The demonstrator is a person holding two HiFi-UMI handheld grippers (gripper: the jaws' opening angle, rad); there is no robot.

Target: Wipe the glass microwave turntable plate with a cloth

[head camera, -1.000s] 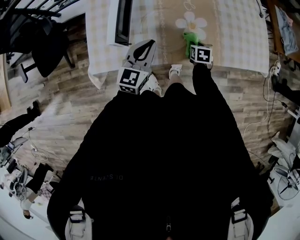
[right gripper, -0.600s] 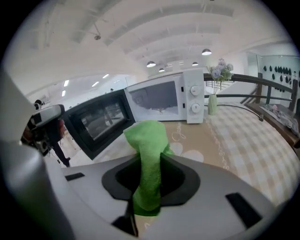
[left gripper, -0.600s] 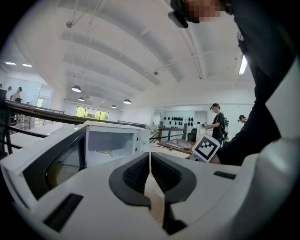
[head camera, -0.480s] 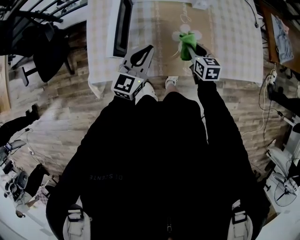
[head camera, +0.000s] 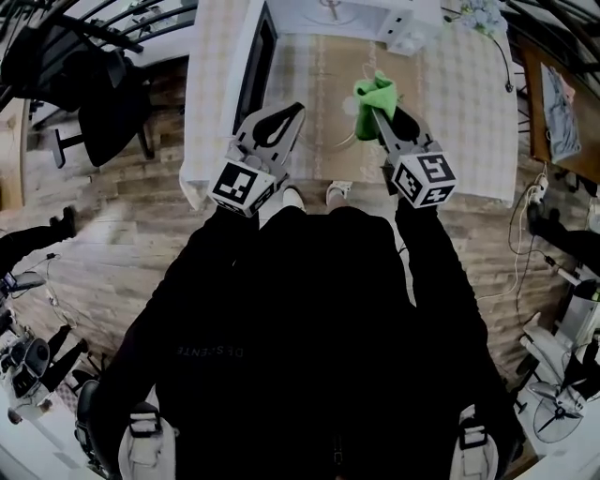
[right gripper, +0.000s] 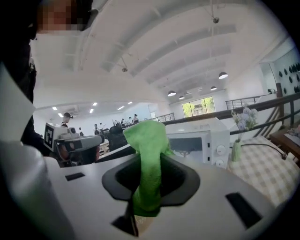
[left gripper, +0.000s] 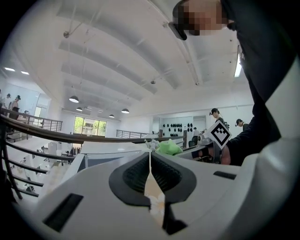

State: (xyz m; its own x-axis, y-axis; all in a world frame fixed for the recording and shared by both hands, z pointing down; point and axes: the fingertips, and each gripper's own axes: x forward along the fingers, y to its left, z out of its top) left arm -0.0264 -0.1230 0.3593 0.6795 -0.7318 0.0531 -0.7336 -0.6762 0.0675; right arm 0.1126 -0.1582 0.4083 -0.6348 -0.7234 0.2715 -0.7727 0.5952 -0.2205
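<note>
Lifted off the desk toward the microwave, the right gripper has its jaws pinched on the green cloth ready for wiping, while the left gripper waits with jaws closed and empty

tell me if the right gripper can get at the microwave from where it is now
Probably yes. The right gripper, shut on the green cloth, is over the table, and the microwave stands ahead with nothing visible between them.
</note>
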